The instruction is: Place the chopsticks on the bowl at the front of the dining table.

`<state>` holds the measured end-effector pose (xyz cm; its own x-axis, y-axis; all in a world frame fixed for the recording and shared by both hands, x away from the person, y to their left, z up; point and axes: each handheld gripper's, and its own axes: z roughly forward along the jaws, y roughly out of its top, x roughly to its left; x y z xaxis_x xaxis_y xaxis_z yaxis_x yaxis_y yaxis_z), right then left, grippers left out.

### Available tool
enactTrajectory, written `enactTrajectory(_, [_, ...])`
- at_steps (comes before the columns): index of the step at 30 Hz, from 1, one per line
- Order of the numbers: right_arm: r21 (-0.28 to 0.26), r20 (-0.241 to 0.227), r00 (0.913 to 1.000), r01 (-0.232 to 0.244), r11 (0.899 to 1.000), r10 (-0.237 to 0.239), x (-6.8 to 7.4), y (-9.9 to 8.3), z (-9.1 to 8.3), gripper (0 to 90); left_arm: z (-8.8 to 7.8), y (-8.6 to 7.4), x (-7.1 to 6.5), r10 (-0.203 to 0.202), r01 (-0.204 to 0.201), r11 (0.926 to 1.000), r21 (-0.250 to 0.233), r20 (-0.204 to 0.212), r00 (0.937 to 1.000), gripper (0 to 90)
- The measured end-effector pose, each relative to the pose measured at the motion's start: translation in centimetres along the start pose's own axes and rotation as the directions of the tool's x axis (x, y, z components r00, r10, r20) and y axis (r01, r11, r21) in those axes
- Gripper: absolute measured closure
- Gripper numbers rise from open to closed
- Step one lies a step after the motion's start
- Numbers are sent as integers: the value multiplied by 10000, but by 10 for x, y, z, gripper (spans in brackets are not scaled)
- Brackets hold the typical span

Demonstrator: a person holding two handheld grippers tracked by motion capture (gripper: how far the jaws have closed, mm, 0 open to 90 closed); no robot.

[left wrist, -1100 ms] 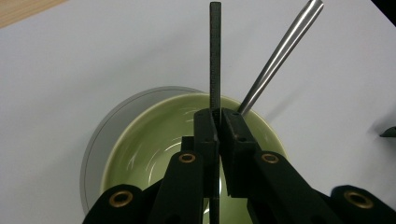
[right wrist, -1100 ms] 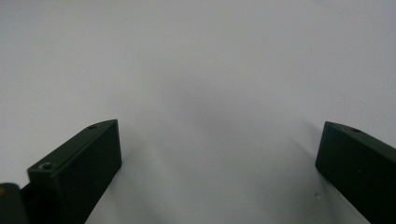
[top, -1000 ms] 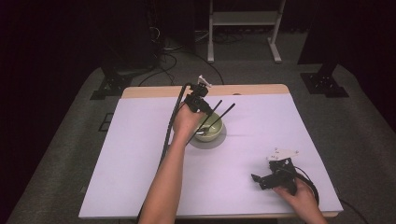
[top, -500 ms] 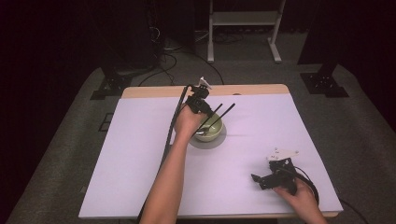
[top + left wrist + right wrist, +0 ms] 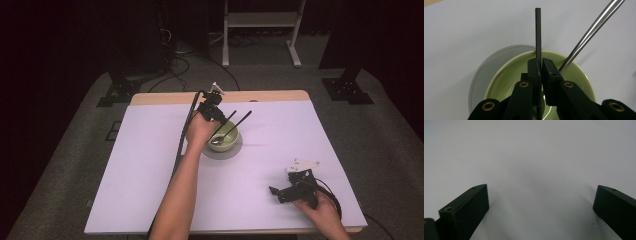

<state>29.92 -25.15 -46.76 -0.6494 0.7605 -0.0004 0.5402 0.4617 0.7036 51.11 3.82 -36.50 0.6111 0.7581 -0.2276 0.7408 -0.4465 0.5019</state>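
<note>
Left gripper view: your left tongs (image 5: 541,72) clamp thin black stick (image 5: 538,32) above pale green ceramic bowl (image 5: 576,75); right tongs (image 5: 541,207) wide apart over white worktop (image 5: 529,152).

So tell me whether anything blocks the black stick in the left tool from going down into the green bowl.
Nothing blocks it. The left tool is shut on the black stick right above the green bowl. The bowl is open-topped; a metal utensil leans on its rim to one side of the stick, apart from it.
</note>
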Motion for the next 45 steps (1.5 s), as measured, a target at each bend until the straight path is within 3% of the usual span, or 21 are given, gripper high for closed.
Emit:
enactTrajectory(7, [-1,2,10000,-2,10000,2,0,0,0,0,-4,0,1,-111,111,9997,-213,5,9999,764])
enactTrajectory(11, [8,4,10000,-10,10000,10,0,0,0,0,-11,-1,0,-111,111,9996,-261,-31,9999,681])
enactTrajectory(13, [7,1,10000,-11,10000,11,0,0,0,0,-15,-1,0,-24,21,9994,-331,-97,10000,596])
enactTrajectory(15, [9,1,10000,-15,10000,15,0,0,0,0,-20,-3,0,-34,31,9996,-283,-122,9999,583])
enactTrajectory(19, [16,-6,10000,-26,10000,26,0,0,0,0,-30,-9,3,-27,8,9991,-435,-437,9990,380])
enactTrajectory(24, [17,-6,10000,-26,10000,26,0,0,0,0,-38,-19,9,17,-46,9989,-463,-623,9981,253])
enactTrajectory(25, [15,-6,10000,-24,10000,24,0,0,0,0,-40,-22,11,45,-82,9987,-503,-729,9973,174])
enactTrajectory(27, [19,-11,10000,-17,10000,17,0,0,0,0,-44,-32,18,-137,95,9980,-628,-670,9977,161])
enactTrajectory(28, [19,-11,10000,-17,10000,17,0,0,0,0,-44,-32,18,-137,95,9980,-628,-670,9977,113])
enactTrajectory(30, [16,-5,10000,-7,10000,7,0,0,0,0,-46,-37,22,-182,144,9989,-444,-862,9961,87])
enactTrajectory(31, [19,-3,10000,-7,10000,7,0,0,0,0,-48,-42,26,-141,101,9993,-353,-1162,9931,76])
enactTrajectory(32, [19,-3,10000,-7,10000,7,0,0,0,0,-48,-42,26,-141,101,9993,-353,-1162,9931,17])
enactTrajectory(45, [19,-7,10000,-8,10000,8,0,0,0,0,-62,-80,51,-384,342,9990,-290,-1607,9863,0])
